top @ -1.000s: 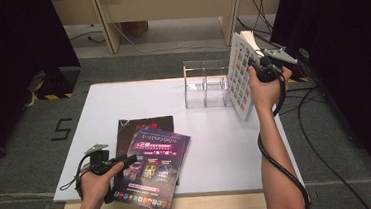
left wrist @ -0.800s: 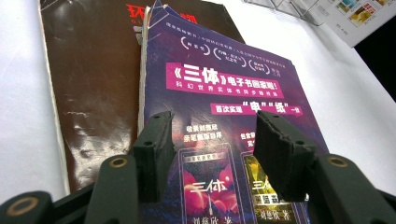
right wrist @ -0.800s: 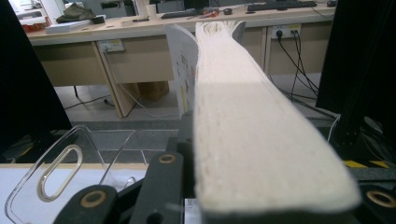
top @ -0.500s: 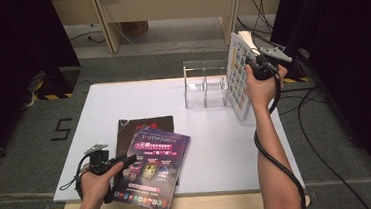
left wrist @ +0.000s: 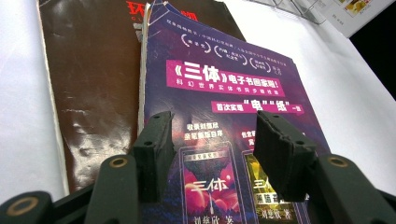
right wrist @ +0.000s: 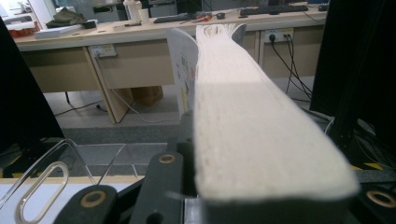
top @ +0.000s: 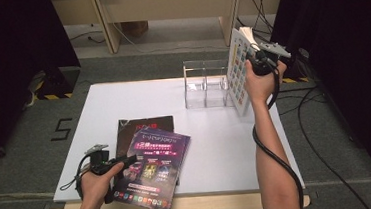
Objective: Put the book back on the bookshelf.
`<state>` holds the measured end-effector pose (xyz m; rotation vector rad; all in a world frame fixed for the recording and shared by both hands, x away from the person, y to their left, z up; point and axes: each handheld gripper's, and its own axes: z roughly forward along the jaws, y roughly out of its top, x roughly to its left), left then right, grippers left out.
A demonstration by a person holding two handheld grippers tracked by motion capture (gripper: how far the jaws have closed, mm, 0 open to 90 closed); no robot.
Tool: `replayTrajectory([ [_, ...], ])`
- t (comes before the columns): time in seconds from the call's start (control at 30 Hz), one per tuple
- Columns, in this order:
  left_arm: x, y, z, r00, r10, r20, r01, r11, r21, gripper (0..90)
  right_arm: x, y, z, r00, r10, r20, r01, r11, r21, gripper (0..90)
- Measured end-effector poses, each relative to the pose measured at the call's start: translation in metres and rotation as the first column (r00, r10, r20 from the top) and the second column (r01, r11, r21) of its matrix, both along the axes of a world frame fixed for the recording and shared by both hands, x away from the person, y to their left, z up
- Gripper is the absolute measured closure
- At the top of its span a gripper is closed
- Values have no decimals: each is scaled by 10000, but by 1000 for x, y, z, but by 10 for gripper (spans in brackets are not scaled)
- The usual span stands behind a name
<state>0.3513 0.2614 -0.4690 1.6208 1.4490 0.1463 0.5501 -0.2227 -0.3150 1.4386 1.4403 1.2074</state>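
From the high view the right tool [top: 260,61] holds a thick white book [top: 239,70] upright at the far right of the desk [top: 226,141], its printed cover facing left and its lower edge just beside the clear acrylic rack [top: 206,83]. The right gripper view adds what that angle hides: the book's pale page block [right wrist: 261,135] runs straight out from between the black jaws, which are clamped on it, with the cover [right wrist: 184,79] standing at its left and a corner of the rack [right wrist: 46,182] low at the left edge.

The high view places the left tool [top: 128,161] at the near left of the desk, resting at the left edge of a purple magazine [top: 156,169] that lies partly over a dark brown magazine [top: 142,128]. The left gripper view shows the detail: both jaws stand apart above the purple cover [left wrist: 224,93], nothing pinched between them, and the brown magazine [left wrist: 93,79] lies flat beneath and to the left. The white book is well apart from this tool, across the desk.
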Motion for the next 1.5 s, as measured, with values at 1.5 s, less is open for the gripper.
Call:
replayTrajectory([
  [1.5, -2, -2, 0, 10000, -42, 33, 42, 10000, -8, 465, -10, -13, -15, 9993, -343, -159, 335, 9983, -470, 667],
])
